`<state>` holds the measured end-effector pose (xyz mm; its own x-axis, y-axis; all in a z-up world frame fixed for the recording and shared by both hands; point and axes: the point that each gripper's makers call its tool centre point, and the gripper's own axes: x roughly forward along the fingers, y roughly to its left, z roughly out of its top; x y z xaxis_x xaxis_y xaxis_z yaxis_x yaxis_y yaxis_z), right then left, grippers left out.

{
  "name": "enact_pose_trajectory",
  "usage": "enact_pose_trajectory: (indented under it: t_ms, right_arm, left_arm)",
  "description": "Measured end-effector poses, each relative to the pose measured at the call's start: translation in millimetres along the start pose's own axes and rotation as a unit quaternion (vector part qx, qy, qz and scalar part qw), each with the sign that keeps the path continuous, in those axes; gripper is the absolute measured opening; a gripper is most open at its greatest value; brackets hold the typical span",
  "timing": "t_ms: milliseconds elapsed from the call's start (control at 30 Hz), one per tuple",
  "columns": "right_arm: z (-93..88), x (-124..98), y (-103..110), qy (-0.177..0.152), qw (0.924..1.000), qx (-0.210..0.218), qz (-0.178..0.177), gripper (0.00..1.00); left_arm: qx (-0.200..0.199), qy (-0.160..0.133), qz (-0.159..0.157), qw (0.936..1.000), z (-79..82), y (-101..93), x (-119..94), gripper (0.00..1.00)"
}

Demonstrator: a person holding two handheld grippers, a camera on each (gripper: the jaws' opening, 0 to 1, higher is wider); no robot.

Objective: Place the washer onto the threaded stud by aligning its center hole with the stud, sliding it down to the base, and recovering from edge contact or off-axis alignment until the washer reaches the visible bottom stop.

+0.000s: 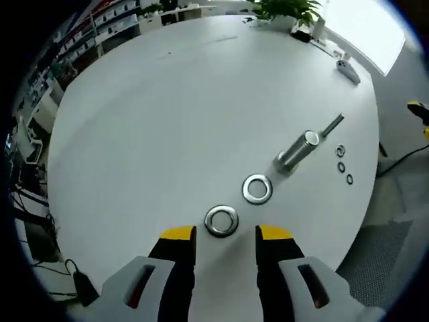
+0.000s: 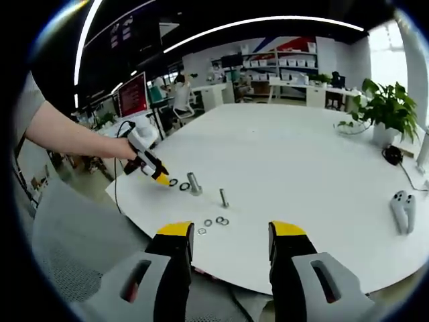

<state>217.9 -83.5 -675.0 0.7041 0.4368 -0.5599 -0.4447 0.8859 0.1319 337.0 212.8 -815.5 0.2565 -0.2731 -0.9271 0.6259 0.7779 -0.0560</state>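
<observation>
Left gripper (image 1: 225,233) I hold with jaws wide, a washer (image 1: 221,221) between its tips; right gripper (image 2: 230,236) hovers wide apart above the table (image 2: 301,168).

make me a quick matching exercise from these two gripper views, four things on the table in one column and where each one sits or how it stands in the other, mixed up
1. near washer
2. large stud
3. three small rings
4. potted plant

A. upright mid-table, with a thin stud beyond it
B. at the table's far edge by the window
C. lying flat just ahead of the open left gripper
D. in a row beside the thin stud

Pairs: 1-C, 2-A, 3-D, 4-B
</observation>
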Motion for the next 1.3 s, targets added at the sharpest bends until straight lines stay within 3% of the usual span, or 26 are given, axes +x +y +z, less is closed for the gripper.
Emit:
enact_pose_trajectory:
  t_ms: [167,367,633,733,867,1100,1300]
  right_arm:
    - [0.6,-1.0,-2.3,-0.003,1.0000,0.007,-0.005,0.47]
    - [1.0,-1.1,-2.4,-0.004,1.0000,0.005,-0.005,0.47]
    - [-0.2,-0.4,-2.7,0.000,1.0000,0.003,-0.005,0.47]
    - [-0.3,-0.6,-3.2,0.000,1.0000,0.002,-0.006,0.47]
    - [0.0,-0.4,-3.4,0.000,1.0000,0.002,-0.006,0.47]
    - [0.1,-0.6,-3.8,-0.001,1.0000,0.002,-0.008,0.47]
    - [-0.3,-0.5,-3.8,0.000,1.0000,0.003,-0.008,0.47]
  left_arm:
    - [0.006,0.009,-0.002,0.9999,0.4,1.7,5.5,0.34]
    - [0.046,0.035,0.005,0.9983,-8.9,2.8,14.8,0.33]
    - [0.073,0.035,0.006,0.9967,-3.7,4.3,16.5,0.30]
    - [0.136,0.038,-0.008,0.9900,-3.2,-4.8,17.3,0.23]
    - [0.118,0.045,-0.011,0.9920,-2.6,-4.0,16.5,0.21]
    - [0.124,0.056,-0.012,0.9906,4.9,-5.9,20.6,0.25]
    - [0.144,0.085,-0.011,0.9859,3.9,-9.8,21.3,0.21]
